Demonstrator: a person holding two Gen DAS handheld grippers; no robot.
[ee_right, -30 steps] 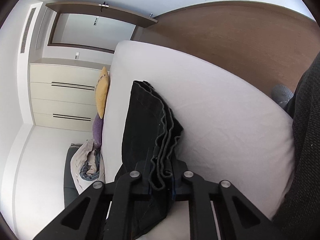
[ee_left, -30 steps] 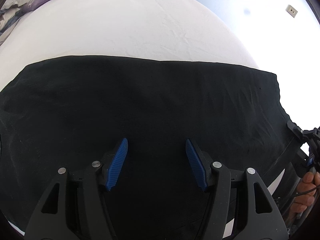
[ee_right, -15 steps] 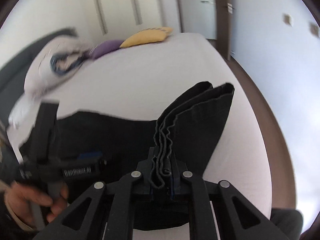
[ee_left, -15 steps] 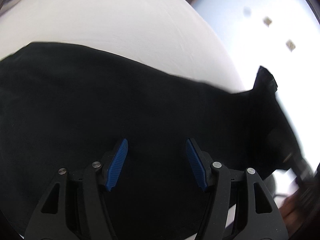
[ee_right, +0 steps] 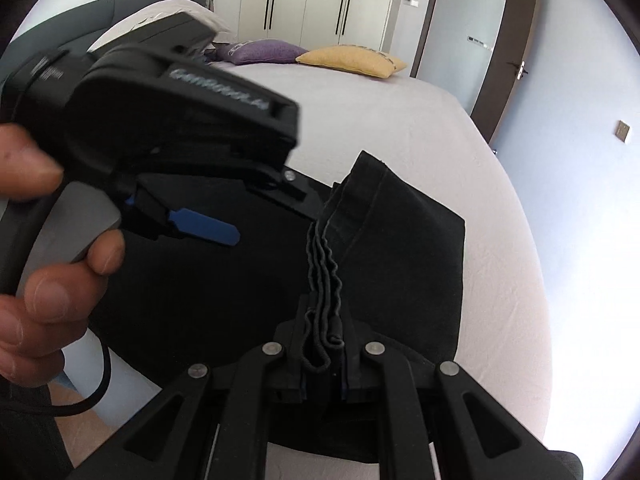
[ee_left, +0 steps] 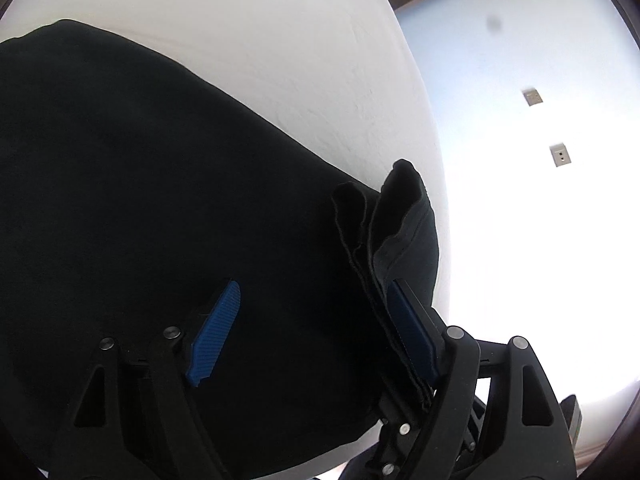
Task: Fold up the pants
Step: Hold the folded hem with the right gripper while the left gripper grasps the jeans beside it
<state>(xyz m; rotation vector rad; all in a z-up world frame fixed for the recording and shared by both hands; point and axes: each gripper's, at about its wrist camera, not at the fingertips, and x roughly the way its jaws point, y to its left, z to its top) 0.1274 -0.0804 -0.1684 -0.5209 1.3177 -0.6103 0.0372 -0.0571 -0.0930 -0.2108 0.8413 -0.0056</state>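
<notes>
Two grippers, right gripper (ee_right: pixel 322 364) pinching pants (ee_right: pixel 400 264), left gripper (ee_left: pixel 316 328) fingers opening.

One pair of black pants (ee_right: pixel 400 256), two tools, left (ee_left: pixel 312 332) and right (ee_right: pixel 322 354), two cushions, purple (ee_right: pixel 262 51) and yellow (ee_right: pixel 354 61)

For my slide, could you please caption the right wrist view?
Right gripper pinches bunched black pants over the white bed; left gripper opens alongside.
</notes>
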